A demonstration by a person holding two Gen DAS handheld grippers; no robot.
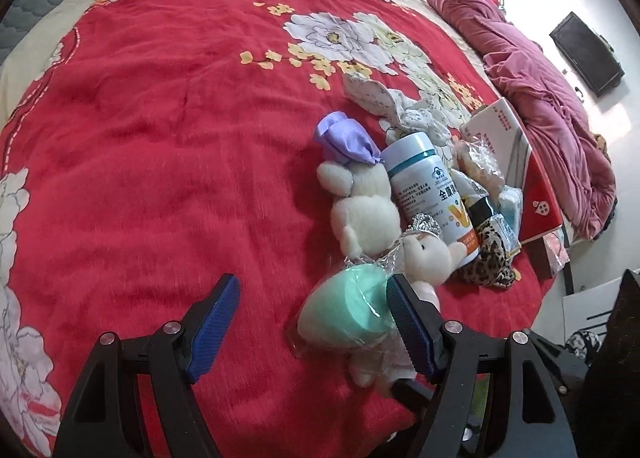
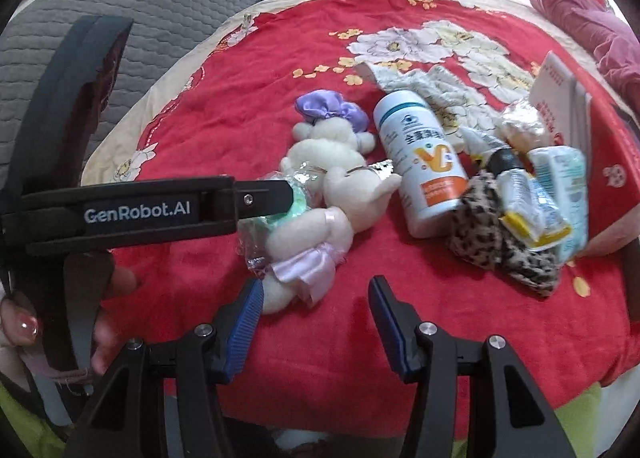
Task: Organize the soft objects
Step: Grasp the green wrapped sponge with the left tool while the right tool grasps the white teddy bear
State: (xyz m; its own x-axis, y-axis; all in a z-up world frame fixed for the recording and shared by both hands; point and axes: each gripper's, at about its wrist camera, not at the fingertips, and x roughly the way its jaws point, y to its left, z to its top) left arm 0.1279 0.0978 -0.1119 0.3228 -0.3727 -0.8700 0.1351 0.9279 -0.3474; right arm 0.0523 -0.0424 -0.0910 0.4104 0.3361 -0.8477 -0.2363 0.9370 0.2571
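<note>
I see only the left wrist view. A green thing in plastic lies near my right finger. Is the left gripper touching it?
Observer: From the right wrist view, one finger of the left gripper reaches over the green wrapped item; real contact I cannot confirm.
Operator: What lies beside that green thing on the hidden side?
Observer: A plush toy in a pink satin skirt, pressed against it.
Operator: Where is the right gripper?
Observer: The right gripper is open and empty over the red blanket, with that skirt beside its left pad.
Operator: What is behind the leopard cloth?
Observer: Beside the leopard cloth lies a yellow-edged packet.
</note>
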